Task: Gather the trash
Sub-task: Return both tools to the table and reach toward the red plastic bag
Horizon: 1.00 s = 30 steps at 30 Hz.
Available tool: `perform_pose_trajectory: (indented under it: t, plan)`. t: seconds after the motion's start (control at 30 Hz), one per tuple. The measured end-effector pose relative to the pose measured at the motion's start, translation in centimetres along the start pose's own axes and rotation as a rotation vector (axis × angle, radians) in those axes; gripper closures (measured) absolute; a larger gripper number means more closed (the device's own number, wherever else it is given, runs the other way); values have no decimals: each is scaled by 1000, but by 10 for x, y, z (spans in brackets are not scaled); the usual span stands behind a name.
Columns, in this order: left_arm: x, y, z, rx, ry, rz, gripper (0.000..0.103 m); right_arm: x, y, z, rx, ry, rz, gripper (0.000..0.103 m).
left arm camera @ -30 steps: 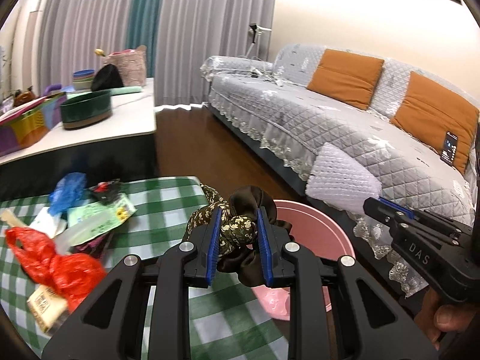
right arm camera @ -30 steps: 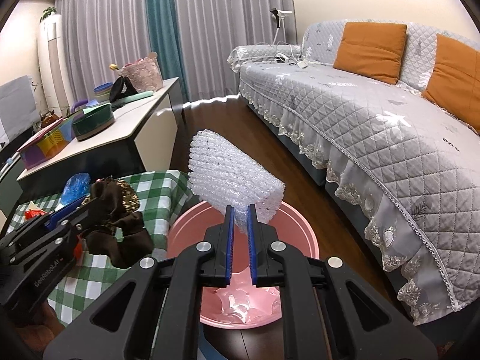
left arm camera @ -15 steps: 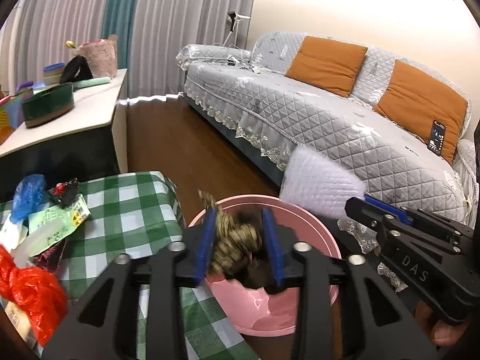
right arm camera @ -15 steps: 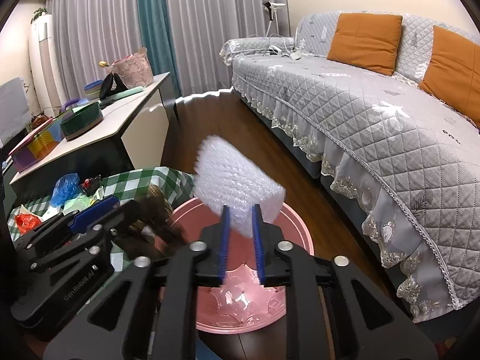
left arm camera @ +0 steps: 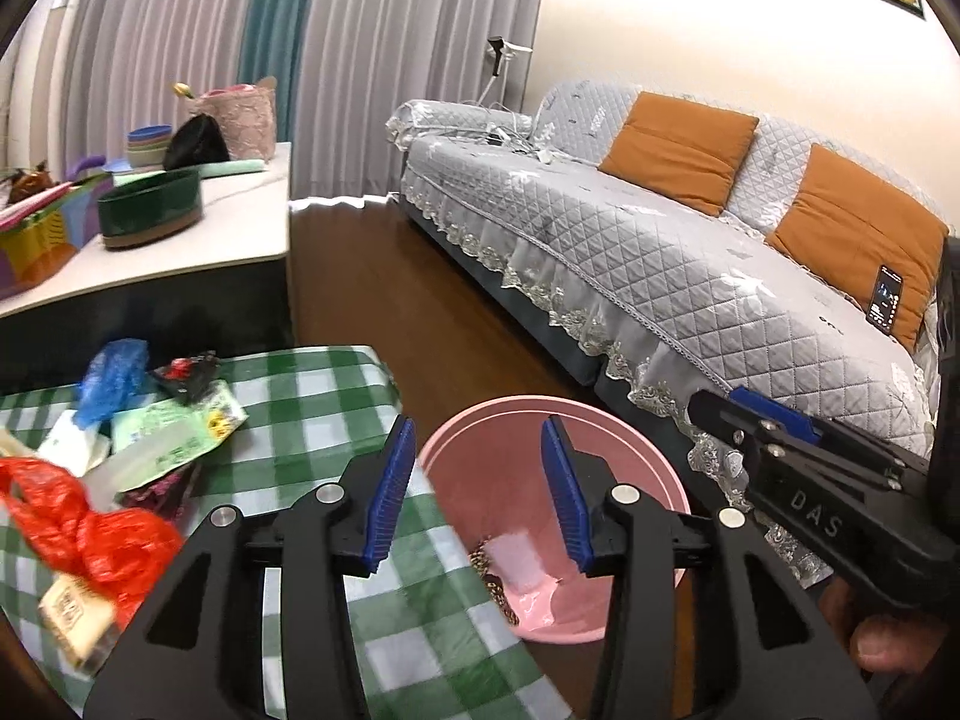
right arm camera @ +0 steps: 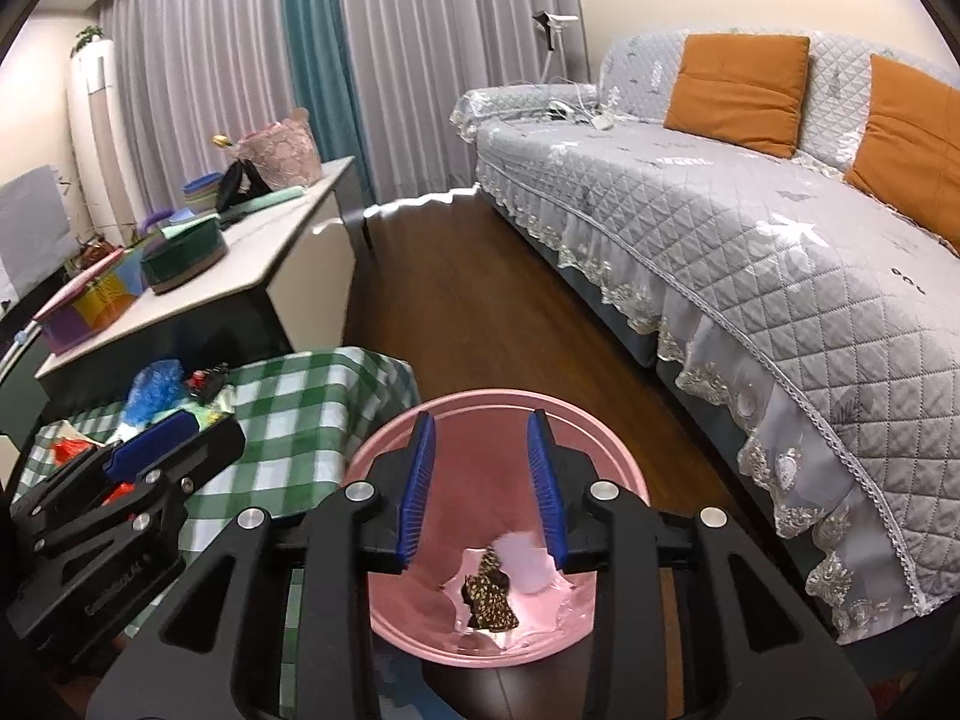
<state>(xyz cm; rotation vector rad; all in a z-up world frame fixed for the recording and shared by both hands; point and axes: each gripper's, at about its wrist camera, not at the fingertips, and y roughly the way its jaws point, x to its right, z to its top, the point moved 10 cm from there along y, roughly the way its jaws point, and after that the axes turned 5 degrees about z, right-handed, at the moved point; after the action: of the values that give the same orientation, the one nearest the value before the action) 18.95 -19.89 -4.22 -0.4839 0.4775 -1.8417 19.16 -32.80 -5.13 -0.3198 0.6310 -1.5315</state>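
Brown patterned cloth (right arm camera: 489, 594) lies crumpled in pink bin (right arm camera: 618, 468) beside white wrap (right arm camera: 528, 558).

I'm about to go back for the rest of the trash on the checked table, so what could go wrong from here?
1. The pink bin sits tight against the checked table; a knock could tip it.
2. The red bag and loose wrappers overlap, so one grab may drag neighbours off the edge.
3. The left gripper and right gripper, its jaws opening and empty, are close together and could collide.
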Motion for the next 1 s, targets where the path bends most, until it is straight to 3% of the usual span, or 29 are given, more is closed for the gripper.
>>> perform_pose_trajectory:
  t: [0.27, 0.6, 1.0]
  plan:
    - [-35, -50, -7, 20, -17, 73, 60, -41, -19, 4, 33, -30, 76, 70]
    - [-114, -117, -25, 50, -74, 192, 60, -118, -29, -8, 22, -69, 220, 70]
    - [-208, -130, -58, 28, -207, 321, 60, -204, -7, -44, -59, -151, 361, 70]
